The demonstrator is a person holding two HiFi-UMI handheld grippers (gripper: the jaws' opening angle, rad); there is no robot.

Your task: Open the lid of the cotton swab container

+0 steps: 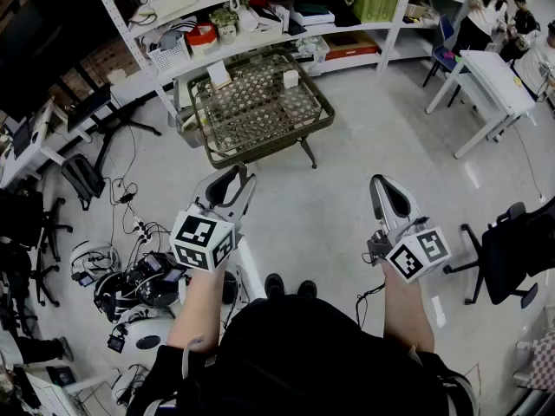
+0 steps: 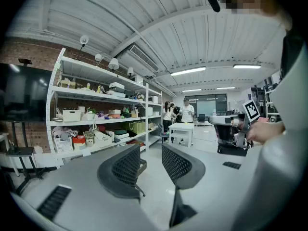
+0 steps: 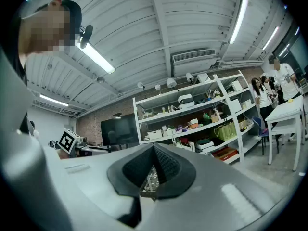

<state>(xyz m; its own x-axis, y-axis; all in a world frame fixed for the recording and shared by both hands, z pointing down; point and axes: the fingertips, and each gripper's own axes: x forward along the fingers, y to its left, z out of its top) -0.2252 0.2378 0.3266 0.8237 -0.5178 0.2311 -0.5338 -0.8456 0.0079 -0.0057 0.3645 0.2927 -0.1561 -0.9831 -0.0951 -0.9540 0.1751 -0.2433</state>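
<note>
A low wire-mesh table (image 1: 325,111) stands on the floor ahead of me. On it sit a small white box (image 1: 218,74) at the back left and another small white item (image 1: 290,78) at the back right. I cannot tell which is the cotton swab container. My left gripper (image 1: 238,177) is held in the air short of the table, its jaws a little apart and empty, as the left gripper view (image 2: 151,153) also shows. My right gripper (image 1: 382,185) is held level further right, jaws shut on nothing (image 3: 154,150).
Long white shelving (image 1: 260,24) full of boxes runs behind the mesh table. A white table (image 1: 494,81) with people beside it stands at the far right. A black office chair (image 1: 512,250) is at my right. Cables and equipment (image 1: 130,284) lie on the floor at my left.
</note>
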